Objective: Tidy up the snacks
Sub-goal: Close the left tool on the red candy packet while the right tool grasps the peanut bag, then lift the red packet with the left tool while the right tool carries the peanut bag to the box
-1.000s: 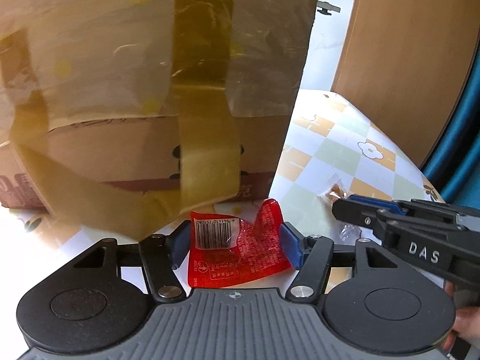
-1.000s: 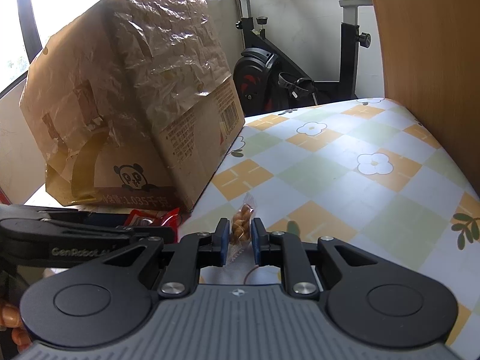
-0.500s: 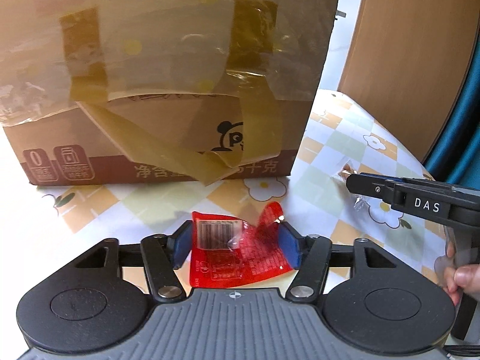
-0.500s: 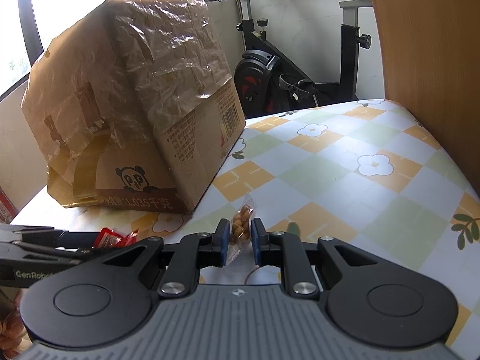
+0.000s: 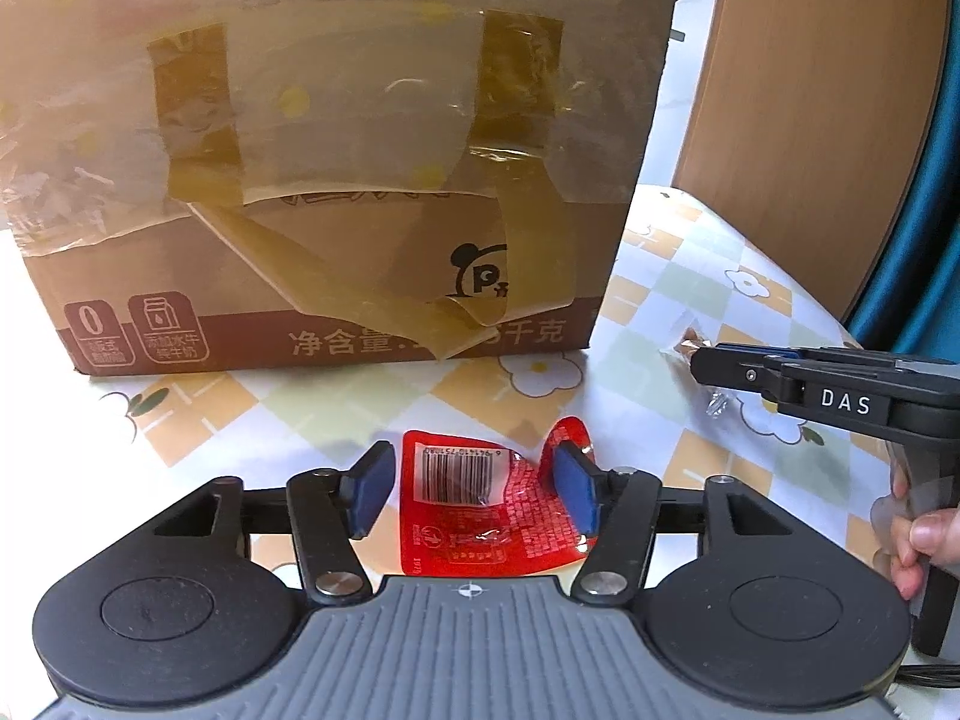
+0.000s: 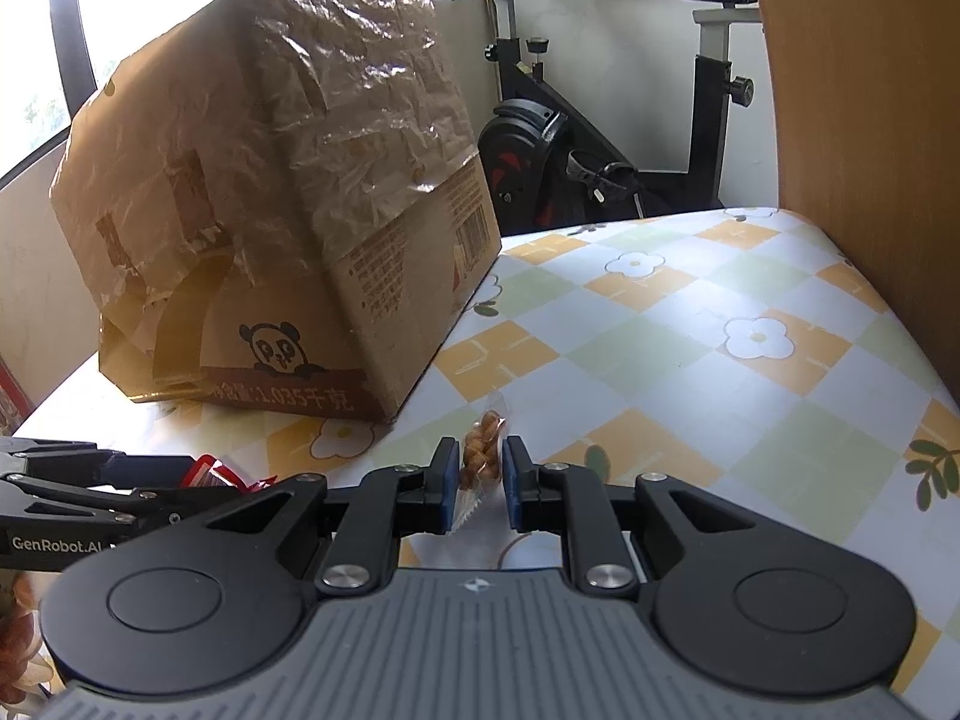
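Observation:
A red snack packet (image 5: 480,516) with a barcode lies on the flowered tablecloth between the fingers of my left gripper (image 5: 474,492). Its jaws are opening: the left pad stands clear of the packet and the right pad is against its curled corner. My right gripper (image 6: 477,474) is shut on a small clear packet of nuts (image 6: 482,456), held just above the cloth. From the left wrist view that gripper (image 5: 699,360) comes in from the right with the nut packet (image 5: 684,349) at its tip. The red packet (image 6: 210,471) also peeks out at the left of the right wrist view.
A large taped cardboard box (image 5: 336,150) with a panda print stands behind the red packet, close to both grippers (image 6: 288,210). A wooden panel (image 6: 858,90) borders the table on the right. An exercise bike (image 6: 570,138) stands beyond the table. A hand (image 5: 918,534) grips the right tool.
The left gripper has drawn back from the box, with the red packet still between its fingers, and its jaws narrowed, then widened. The right gripper and its nut packet have stayed put.

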Demonstrator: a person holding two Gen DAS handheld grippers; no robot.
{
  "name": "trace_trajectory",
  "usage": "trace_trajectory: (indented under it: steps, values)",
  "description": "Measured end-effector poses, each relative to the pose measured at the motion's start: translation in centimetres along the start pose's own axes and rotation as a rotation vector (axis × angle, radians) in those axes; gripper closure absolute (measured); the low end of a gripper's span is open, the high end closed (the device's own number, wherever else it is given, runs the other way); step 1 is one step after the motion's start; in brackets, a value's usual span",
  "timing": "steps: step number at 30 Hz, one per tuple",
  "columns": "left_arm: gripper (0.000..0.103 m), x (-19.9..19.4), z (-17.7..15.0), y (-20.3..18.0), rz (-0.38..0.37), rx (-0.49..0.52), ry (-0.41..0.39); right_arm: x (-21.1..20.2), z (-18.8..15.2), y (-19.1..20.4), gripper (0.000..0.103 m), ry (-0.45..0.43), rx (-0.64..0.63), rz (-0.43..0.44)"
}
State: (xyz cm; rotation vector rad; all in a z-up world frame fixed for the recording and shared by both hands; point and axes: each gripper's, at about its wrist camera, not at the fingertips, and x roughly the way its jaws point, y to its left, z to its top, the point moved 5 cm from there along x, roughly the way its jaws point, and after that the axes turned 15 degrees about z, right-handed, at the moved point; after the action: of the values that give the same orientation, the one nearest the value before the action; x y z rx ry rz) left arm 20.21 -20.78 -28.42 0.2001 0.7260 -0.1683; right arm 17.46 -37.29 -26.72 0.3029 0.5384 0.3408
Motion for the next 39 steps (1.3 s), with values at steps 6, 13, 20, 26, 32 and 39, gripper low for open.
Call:
trace_trajectory:
  steps: [6, 13, 20, 26, 32, 39]
  values:
    - [0.024, 0.4, -0.2, 0.3, -0.001, -0.019, 0.033, 0.1, 0.0, -0.1, 0.086, 0.001, 0.006, 0.004]
    - [0.023, 0.3, -0.8, -0.9, 0.008, 0.061, 0.017, 0.2, 0.0, -0.3, 0.086, -0.003, 0.021, 0.011]
    - [0.057, 0.2, -0.4, -0.8, -0.026, 0.049, -0.009, 0.3, 0.0, -0.4, 0.086, -0.004, 0.032, 0.016]
    - [0.063, -0.1, -0.3, -0.9, -0.044, 0.054, -0.017, 0.3, 0.0, -0.3, 0.086, -0.004, 0.032, 0.015]
    - [0.064, -0.1, -0.3, -0.9, -0.05, 0.053, -0.013, 0.3, 0.0, -0.4, 0.086, -0.005, 0.035, 0.016]
    - [0.063, -0.6, -0.1, -0.1, -0.035, 0.052, -0.018, 0.3, 0.0, -0.3, 0.086, -0.007, 0.03, 0.006]
